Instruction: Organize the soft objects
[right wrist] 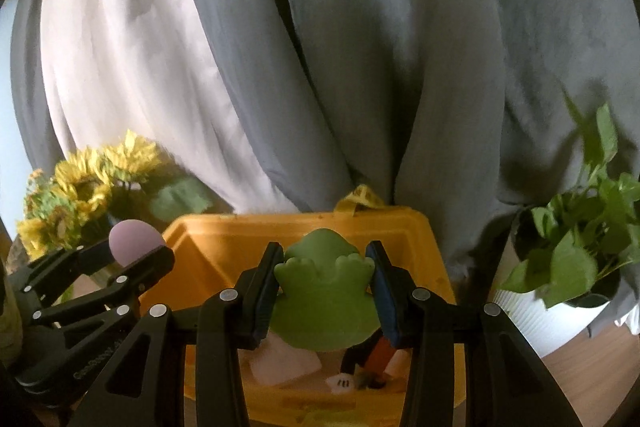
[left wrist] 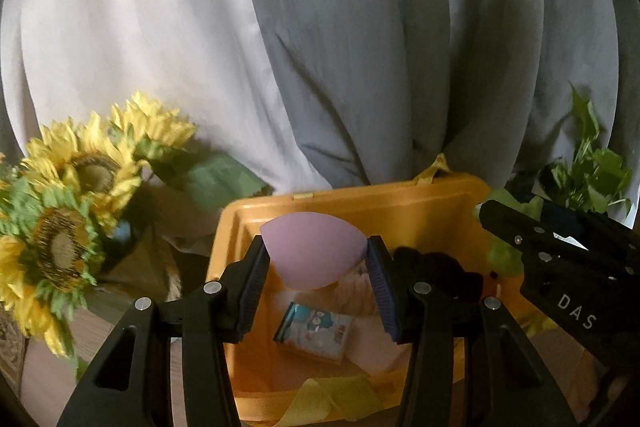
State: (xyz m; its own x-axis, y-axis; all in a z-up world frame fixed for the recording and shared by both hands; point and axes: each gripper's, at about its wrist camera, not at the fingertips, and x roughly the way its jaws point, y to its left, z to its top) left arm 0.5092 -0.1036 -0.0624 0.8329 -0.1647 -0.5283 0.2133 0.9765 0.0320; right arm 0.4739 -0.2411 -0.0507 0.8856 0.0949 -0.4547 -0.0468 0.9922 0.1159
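Note:
My left gripper (left wrist: 316, 259) is shut on a lilac makeup sponge (left wrist: 314, 251) and holds it above the open yellow bin (left wrist: 360, 203). My right gripper (right wrist: 324, 279) is shut on a green frog-shaped soft toy (right wrist: 324, 303) and holds it over the same yellow bin (right wrist: 240, 231). In the right wrist view the left gripper with the sponge (right wrist: 134, 237) shows at the left. In the left wrist view the right gripper's body (left wrist: 560, 267) shows at the right. Inside the bin lie a small printed packet (left wrist: 314, 327), a black soft item (left wrist: 436, 267) and pale cloth.
Grey and white curtains (left wrist: 320, 47) hang right behind the bin. Artificial sunflowers (left wrist: 80, 187) stand to the left. A leafy plant in a white ribbed pot (right wrist: 560, 291) stands to the right on a wooden surface (right wrist: 592, 359).

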